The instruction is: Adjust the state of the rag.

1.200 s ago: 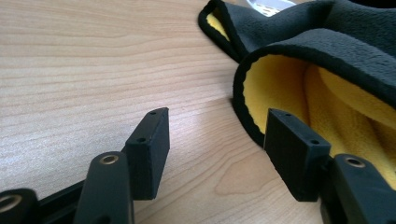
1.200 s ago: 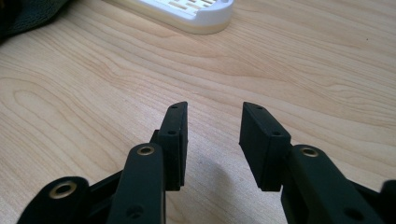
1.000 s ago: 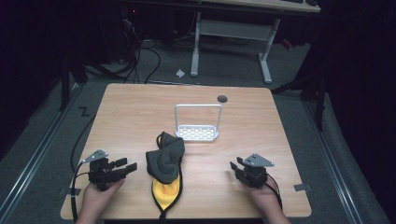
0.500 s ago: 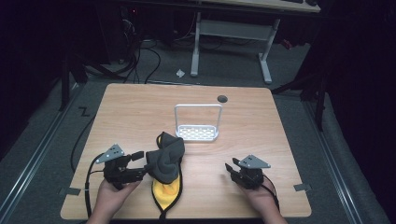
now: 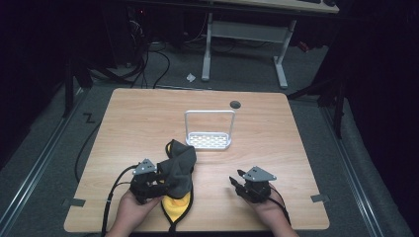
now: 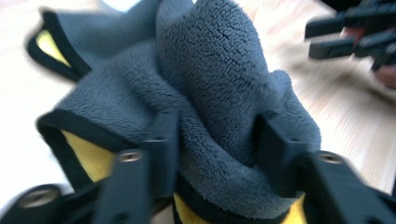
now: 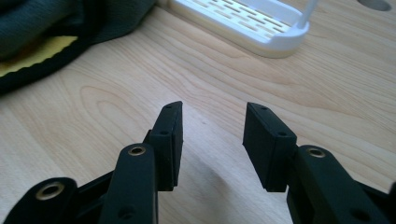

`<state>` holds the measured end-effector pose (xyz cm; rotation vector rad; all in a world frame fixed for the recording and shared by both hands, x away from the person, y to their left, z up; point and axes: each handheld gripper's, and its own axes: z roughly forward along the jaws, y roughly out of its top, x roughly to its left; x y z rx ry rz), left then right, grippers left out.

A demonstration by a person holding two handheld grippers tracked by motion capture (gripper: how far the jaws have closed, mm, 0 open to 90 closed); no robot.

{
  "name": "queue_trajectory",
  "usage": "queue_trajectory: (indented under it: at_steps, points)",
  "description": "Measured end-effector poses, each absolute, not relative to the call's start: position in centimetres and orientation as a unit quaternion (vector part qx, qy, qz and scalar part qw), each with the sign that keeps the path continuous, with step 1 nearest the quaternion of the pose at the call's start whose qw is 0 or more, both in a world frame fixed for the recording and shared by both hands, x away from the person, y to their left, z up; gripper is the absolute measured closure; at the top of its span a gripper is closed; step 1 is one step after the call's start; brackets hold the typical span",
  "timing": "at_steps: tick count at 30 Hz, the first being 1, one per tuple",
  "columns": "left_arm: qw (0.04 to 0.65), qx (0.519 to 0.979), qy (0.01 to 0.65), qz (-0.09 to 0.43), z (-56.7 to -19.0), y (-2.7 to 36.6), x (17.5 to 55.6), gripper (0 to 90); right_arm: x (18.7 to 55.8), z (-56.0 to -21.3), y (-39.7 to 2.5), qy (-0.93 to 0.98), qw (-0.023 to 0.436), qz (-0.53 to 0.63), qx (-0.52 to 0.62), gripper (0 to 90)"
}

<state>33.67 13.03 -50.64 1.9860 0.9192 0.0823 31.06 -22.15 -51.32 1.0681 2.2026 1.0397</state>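
A crumpled grey cloth with a yellow underside lies at the table's front, left of centre. My left gripper has pushed into its left side. In the left gripper view, a thick grey fold of the cloth sits between the jaws of my left gripper, which stand wide apart around it, open. My right gripper rests low over bare wood to the right of the cloth. Its jaws are open with nothing between them. The cloth's edge shows at the far left of that view.
A white slotted rack with an upright wire handle stands mid-table behind the cloth, also seen as the rack ahead of my right gripper. A round cable hole lies near the back edge. The other gripper shows beyond the cloth.
My left gripper has slid right from the table's front left corner into the cloth, and its jaws now straddle a fold. My right gripper has shifted slightly left.
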Motion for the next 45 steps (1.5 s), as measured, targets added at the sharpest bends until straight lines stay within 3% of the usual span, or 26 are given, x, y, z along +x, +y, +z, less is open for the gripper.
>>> queue_trajectory:
  at_steps: [5, 10, 17, 26, 32, 37, 45]
  points:
    - [0.455, 0.814, 0.36, 0.041, -50.9, 12.3, 33.2, 75.6, 30.4, -51.0, -20.9, 0.81, 0.235, 0.387, 0.373, 57.7]
    - [0.475, 0.8, 0.364, 0.046, -50.4, 11.8, 33.2, 76.8, 29.6, -50.6, -19.2, 0.816, 0.22, 0.4, 0.353, 55.9]
    - [0.509, 0.78, 0.361, 0.05, -49.6, 11.2, 33.1, 76.9, 28.6, -50.9, -15.4, 0.837, 0.159, 0.416, 0.318, 48.0]
    - [0.523, 0.77, 0.361, 0.058, -49.2, 11.1, 33.0, 76.8, 27.5, -52.1, -11.9, 0.867, 0.133, 0.398, 0.268, 47.0]
    - [0.525, 0.767, 0.363, 0.058, -49.2, 11.3, 33.0, 76.5, 27.3, -53.0, -10.9, 0.884, 0.132, 0.372, 0.25, 60.1]
    - [0.527, 0.764, 0.366, 0.061, -49.1, 11.6, 33.1, 75.1, 27.2, -52.9, -11.0, 0.888, 0.138, 0.364, 0.244, 83.7]
    - [0.546, 0.744, 0.379, 0.062, -48.4, 13.0, 33.3, 72.8, 27.6, -52.0, -14.0, 0.887, 0.17, 0.344, 0.259, 86.2]
